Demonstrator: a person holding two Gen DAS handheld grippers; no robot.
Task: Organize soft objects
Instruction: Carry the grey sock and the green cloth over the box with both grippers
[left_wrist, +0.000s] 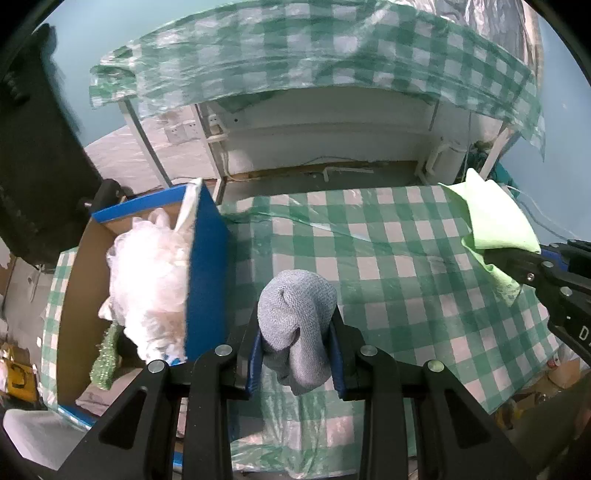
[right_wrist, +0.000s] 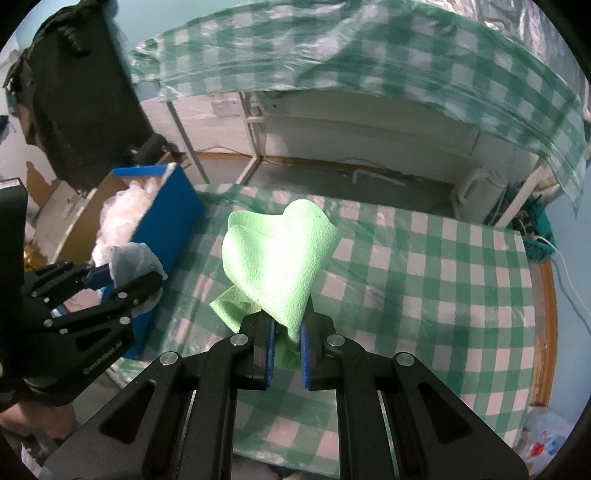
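My left gripper (left_wrist: 297, 341) is shut on a grey-blue knitted cloth (left_wrist: 295, 317) and holds it above the checked table, just right of the blue box (left_wrist: 207, 266). The same cloth (right_wrist: 135, 260) shows in the right wrist view beside the box (right_wrist: 166, 221). My right gripper (right_wrist: 287, 345) is shut on a light green cloth (right_wrist: 277, 258) and holds it above the table's middle. That green cloth (left_wrist: 495, 221) shows at the right edge of the left wrist view. The box holds white plastic bags (left_wrist: 151, 280) and a green fuzzy item (left_wrist: 107, 358).
The table carries a green-and-white checked plastic cover (left_wrist: 406, 266). Behind it stands a second table with the same cover (left_wrist: 332, 62). A dark monitor-like object (left_wrist: 33, 147) is at the left. A plastic bag (right_wrist: 546, 439) lies on the floor at the right.
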